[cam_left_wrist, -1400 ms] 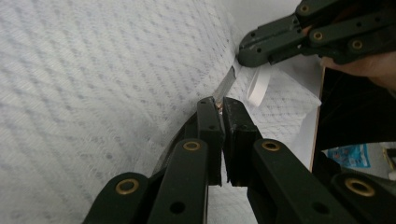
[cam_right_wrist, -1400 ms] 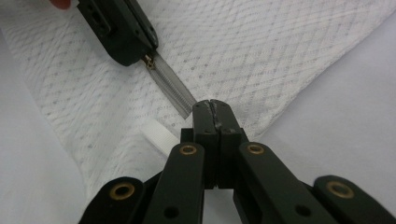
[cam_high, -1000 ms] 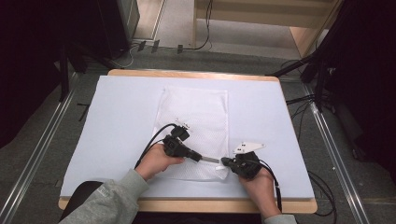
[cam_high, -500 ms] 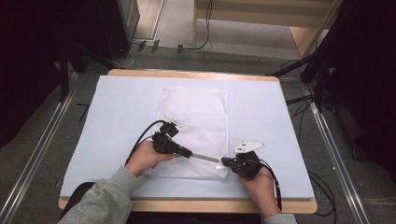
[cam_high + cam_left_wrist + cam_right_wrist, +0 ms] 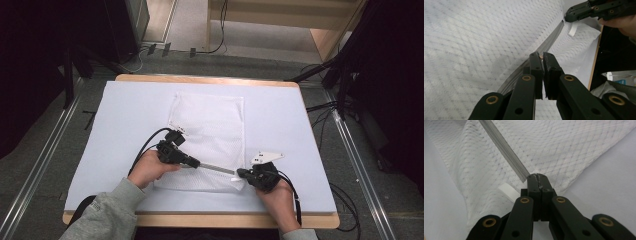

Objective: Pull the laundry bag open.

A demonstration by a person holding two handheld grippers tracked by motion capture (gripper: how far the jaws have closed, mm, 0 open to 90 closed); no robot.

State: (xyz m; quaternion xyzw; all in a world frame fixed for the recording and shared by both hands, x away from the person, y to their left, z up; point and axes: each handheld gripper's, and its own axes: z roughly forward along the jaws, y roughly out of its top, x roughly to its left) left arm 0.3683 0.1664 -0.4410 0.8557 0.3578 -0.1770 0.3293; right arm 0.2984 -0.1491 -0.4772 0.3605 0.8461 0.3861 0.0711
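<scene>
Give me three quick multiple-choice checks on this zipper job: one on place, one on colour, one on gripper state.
1. Where does the right gripper hold the mesh bag?
A. far edge
B. near right corner, at the zipper's end
C. left edge

2. What colour is the zipper tape?
A. grey
B. red
C. black

3. How do the left gripper's jaws stand?
A. wide open above the bag
B. shut on the zipper pull
C. resting on bare table

Answers: 1 B, the high view shows it pinching that corner. 2 A, grey strip in both gripper views. 3 B, a brass-coloured bit sits between the closed tips on the zipper line.
</scene>
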